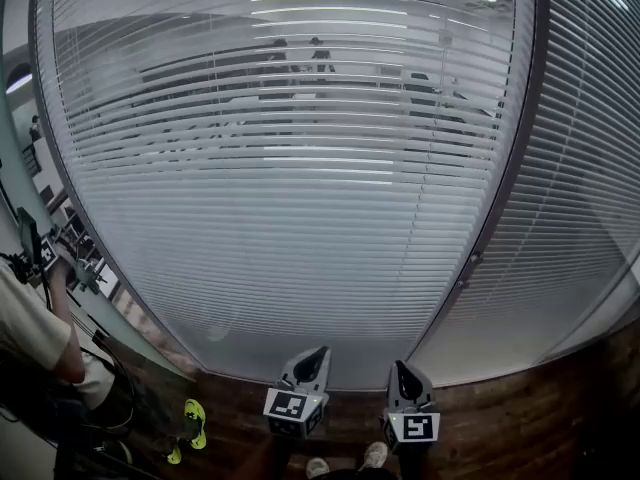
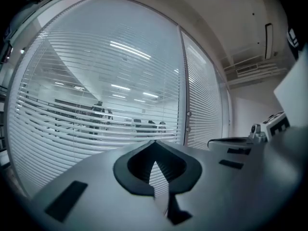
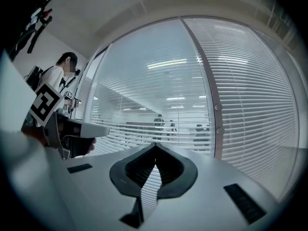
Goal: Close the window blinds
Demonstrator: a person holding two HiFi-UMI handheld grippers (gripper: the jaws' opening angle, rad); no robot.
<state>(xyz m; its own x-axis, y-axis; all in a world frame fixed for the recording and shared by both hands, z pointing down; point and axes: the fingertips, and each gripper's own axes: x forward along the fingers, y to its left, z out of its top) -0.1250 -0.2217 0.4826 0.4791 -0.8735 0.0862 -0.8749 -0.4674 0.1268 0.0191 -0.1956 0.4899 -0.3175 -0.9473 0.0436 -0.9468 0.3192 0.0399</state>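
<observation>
White slatted blinds [image 1: 280, 168] cover a wide glass pane straight ahead. Their upper slats stand tilted apart, and people in the room beyond show through them [image 2: 98, 112] [image 3: 159, 121]. A second blind [image 1: 590, 198] hangs to the right of a dark post [image 1: 500, 198] that carries small knobs [image 1: 473, 259]. My left gripper [image 1: 319, 352] [image 2: 154, 143] and right gripper [image 1: 401, 367] [image 3: 155, 146] are held side by side low in the head view. Both point level at the glass, short of it. Each has its jaws together with nothing in them.
A person [image 1: 30, 338] in yellow shoes [image 1: 193, 418] stands at the left beside equipment and also appears in the right gripper view [image 3: 57, 81]. Wooden flooring [image 1: 520, 418] runs along the base of the window. My own shoes [image 1: 375, 455] show at the bottom.
</observation>
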